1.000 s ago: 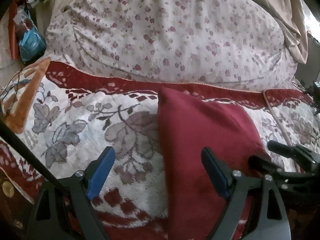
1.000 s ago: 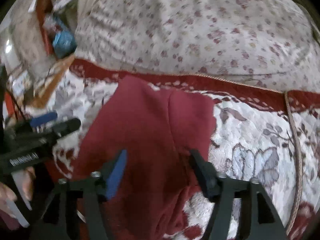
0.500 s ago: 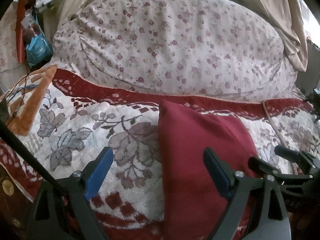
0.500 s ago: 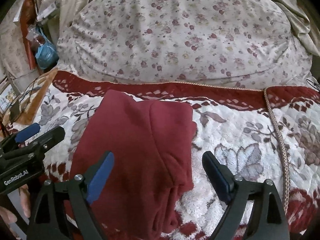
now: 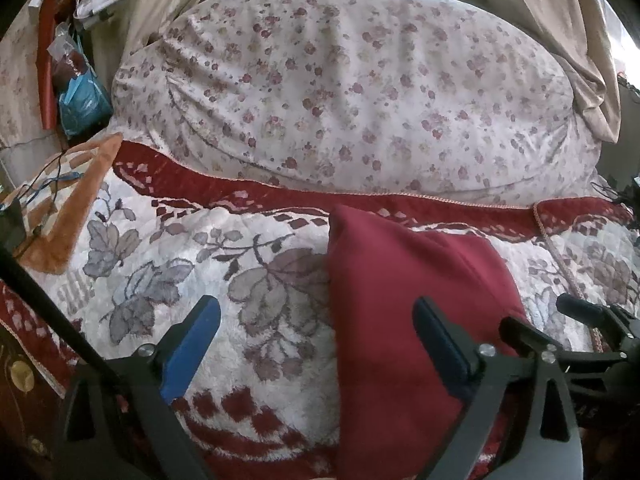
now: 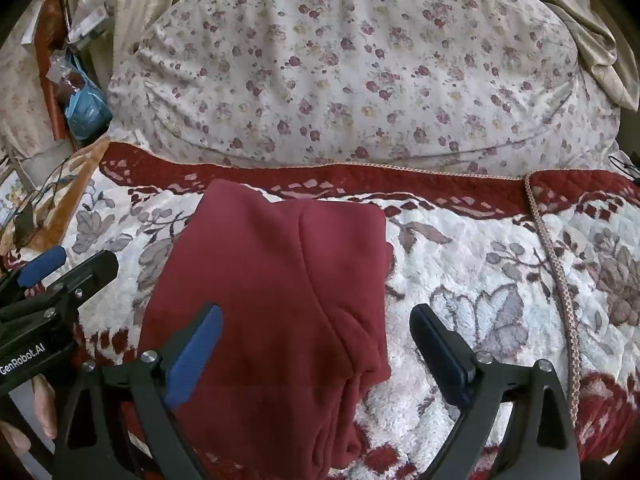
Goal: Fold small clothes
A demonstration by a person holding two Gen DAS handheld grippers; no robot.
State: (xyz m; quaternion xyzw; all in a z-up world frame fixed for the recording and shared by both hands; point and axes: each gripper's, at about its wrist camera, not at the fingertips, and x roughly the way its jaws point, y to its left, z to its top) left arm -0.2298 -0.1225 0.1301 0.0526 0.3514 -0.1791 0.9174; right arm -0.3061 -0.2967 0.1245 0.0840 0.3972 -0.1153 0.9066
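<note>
A dark red garment [image 5: 400,300] lies folded lengthwise on the floral blanket [image 5: 160,260], its near end hidden below the frame. My left gripper [image 5: 316,308] hovers over the garment's left edge. Its jaws are opening, and no pad presses on the cloth. In the right wrist view the same garment [image 6: 272,272] shows a layered right edge. My right gripper [image 6: 316,312] hangs above that edge, jaws opening and clear of the cloth. Each gripper shows in the other's view: the right gripper [image 5: 540,316] at the right, the left gripper [image 6: 78,262] at the left.
A big flowered pillow [image 5: 340,100] fills the back of the bed. An orange cloth [image 5: 68,208] with thin cables lies at the left edge. A blue bag [image 5: 84,104] and clutter stand beyond it. Beige curtains [image 5: 580,40] hang at the right. A person's fingers [image 6: 42,404] hold the left tool.
Both grippers' jaws have spread wider. The right gripper has drawn back from the garment and tilted up, so more of the bed shows. The garment lies still.
</note>
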